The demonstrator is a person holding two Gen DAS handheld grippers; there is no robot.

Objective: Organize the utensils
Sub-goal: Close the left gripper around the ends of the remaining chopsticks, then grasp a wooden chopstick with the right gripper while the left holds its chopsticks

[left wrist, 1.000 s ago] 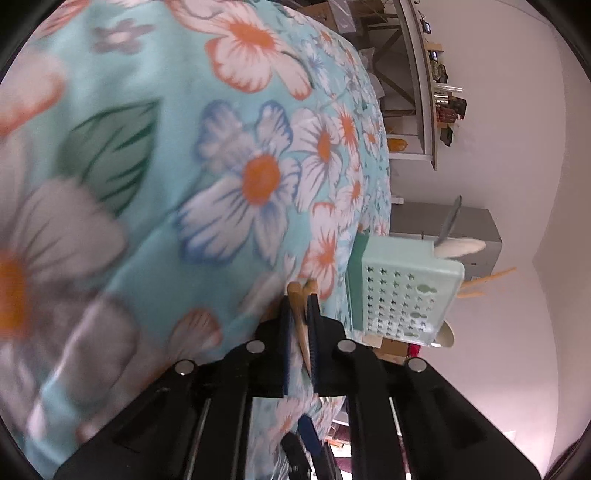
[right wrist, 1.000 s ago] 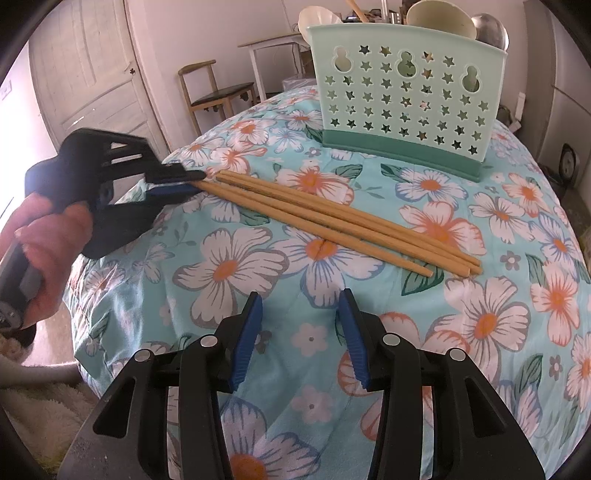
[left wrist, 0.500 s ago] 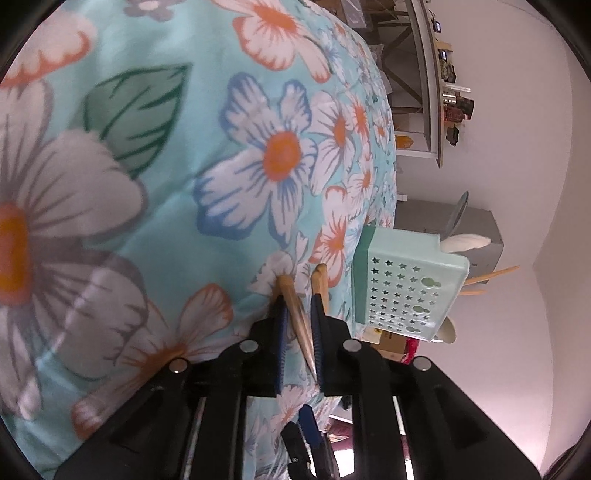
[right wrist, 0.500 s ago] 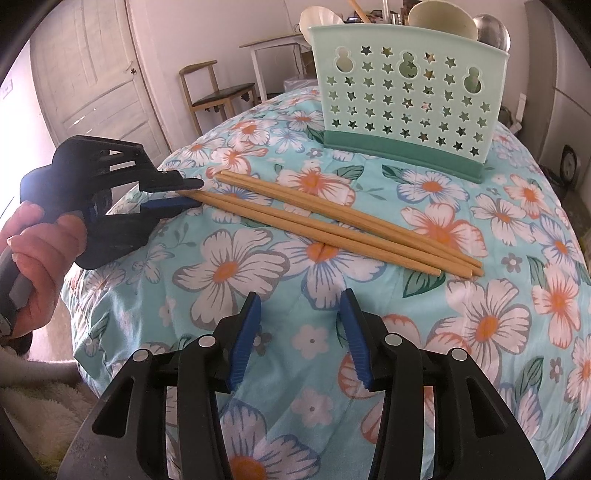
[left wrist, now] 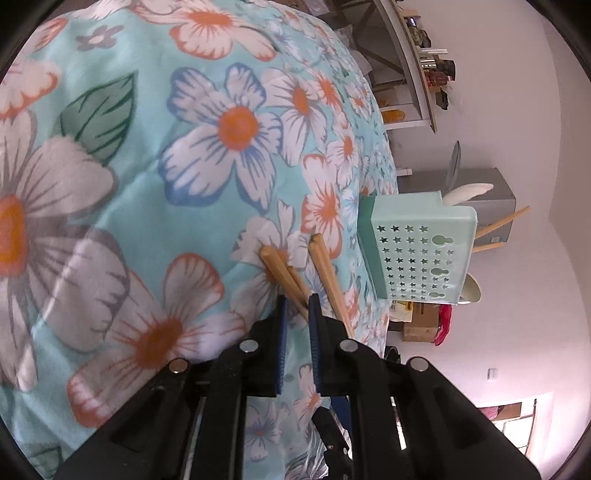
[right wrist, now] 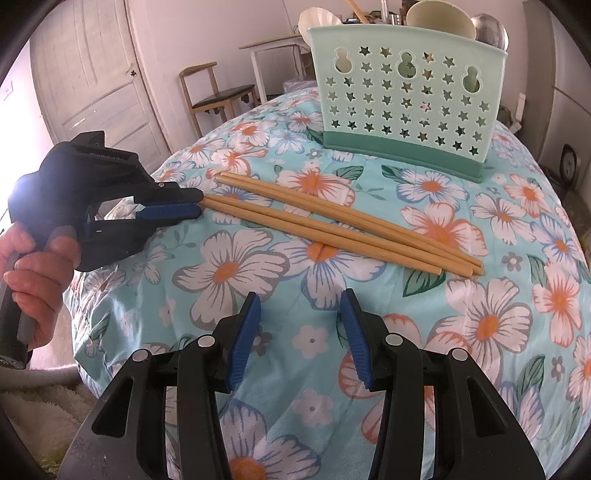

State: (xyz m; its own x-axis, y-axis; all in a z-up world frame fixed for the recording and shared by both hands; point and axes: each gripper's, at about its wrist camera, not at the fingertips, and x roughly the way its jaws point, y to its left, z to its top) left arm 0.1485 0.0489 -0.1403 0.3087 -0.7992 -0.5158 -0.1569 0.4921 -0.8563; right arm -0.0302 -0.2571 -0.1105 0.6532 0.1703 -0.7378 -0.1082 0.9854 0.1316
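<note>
Three wooden chopsticks point(right wrist: 343, 229) lie side by side on the floral tablecloth point(right wrist: 229, 266), in front of a mint green utensil basket point(right wrist: 402, 110) with star holes. My left gripper point(right wrist: 184, 205) is at their left ends, its jaws nearly closed around the tips of two chopsticks point(left wrist: 291, 284); the third chopstick point(left wrist: 328, 277) lies just outside its right finger. My right gripper point(right wrist: 299, 314) is open and empty, low over the cloth in front of the chopsticks. The basket also shows in the left wrist view point(left wrist: 421, 251).
The basket holds spoons and ladles point(right wrist: 439, 18) and more chopsticks point(left wrist: 502, 225). A wooden chair point(right wrist: 214, 96), a white side table point(right wrist: 273, 55) and a door point(right wrist: 92, 85) stand behind the table. The cloth drops off at the left edge.
My left gripper has slid back a little along the chopsticks to their tips, and its jaws have eased slightly. My right gripper has stayed still.
</note>
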